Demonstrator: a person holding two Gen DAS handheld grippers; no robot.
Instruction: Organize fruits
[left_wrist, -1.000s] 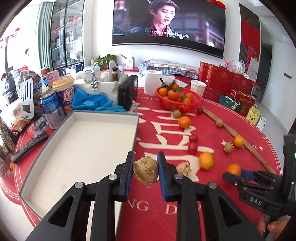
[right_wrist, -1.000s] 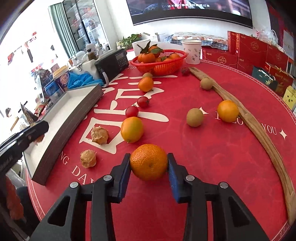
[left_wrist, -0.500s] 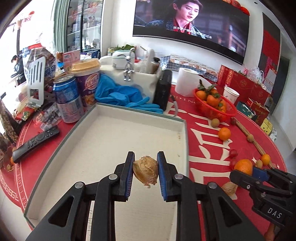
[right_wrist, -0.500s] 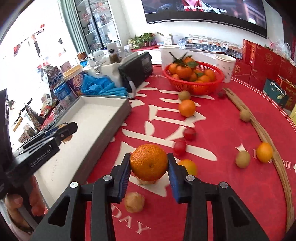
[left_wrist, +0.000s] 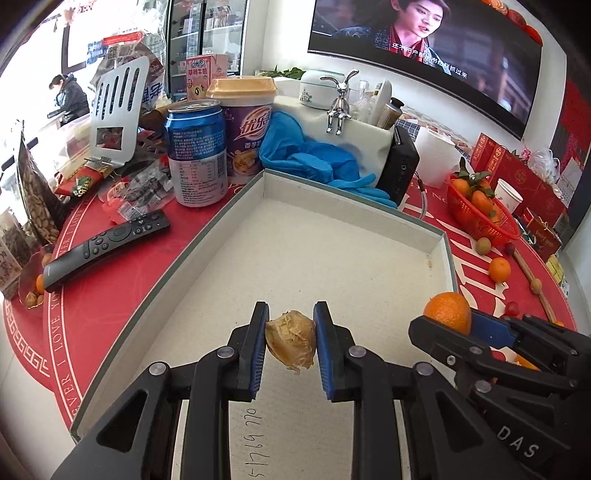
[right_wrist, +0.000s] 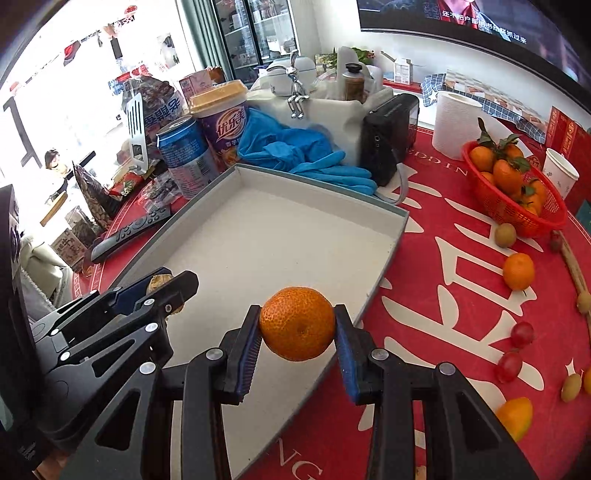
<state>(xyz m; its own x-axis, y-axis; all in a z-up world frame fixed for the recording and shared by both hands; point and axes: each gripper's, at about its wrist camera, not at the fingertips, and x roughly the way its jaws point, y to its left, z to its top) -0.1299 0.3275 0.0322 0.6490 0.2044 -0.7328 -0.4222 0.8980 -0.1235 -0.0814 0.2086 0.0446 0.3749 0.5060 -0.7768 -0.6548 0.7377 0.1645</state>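
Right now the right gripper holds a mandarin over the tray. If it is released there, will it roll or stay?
The mandarin looks round and firm, so it would probably roll a little. The tray has a flat floor and raised walls, which would likely stop it. Its pebbled skin seems to grip well in the right gripper, so slipping looks unlikely.

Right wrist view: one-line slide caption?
Right gripper holds a mandarin over the tray's near edge; left gripper carries a brown husked fruit alongside.
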